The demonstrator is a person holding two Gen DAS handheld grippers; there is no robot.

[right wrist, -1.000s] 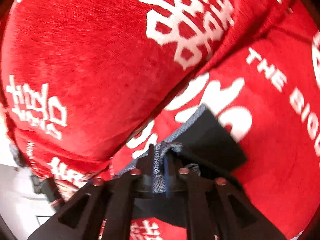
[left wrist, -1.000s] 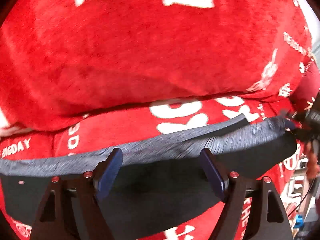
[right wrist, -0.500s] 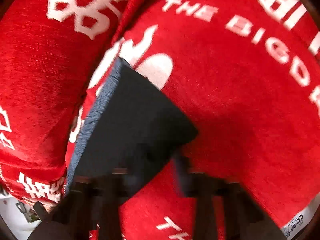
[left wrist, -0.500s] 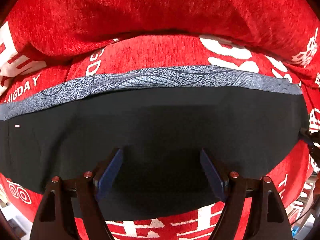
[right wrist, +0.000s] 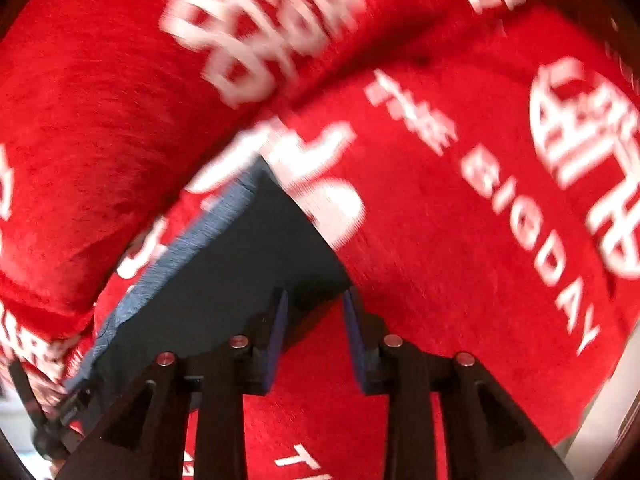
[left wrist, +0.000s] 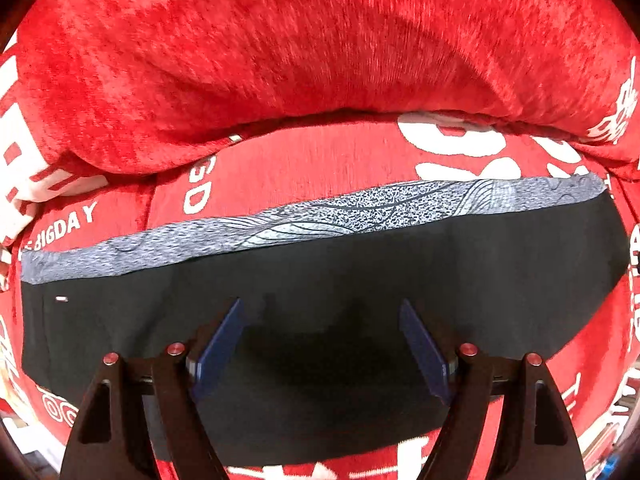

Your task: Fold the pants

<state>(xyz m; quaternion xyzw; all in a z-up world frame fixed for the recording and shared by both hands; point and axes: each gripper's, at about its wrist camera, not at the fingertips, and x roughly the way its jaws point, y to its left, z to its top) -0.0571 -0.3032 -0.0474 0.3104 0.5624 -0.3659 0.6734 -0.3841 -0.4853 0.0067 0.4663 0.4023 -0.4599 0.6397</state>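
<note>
Both fingers above flat pants

Support: a seat covered in plush red fabric with white printed lettering and characters, words "THE BIGDAY" legible. A bulging red plush cushion of matching print rested along its far edge. Directly on the seat lay flat a pair of black pants with a speckled grey patterned waistband, waistband nearest the cushion, not touching it.
</note>
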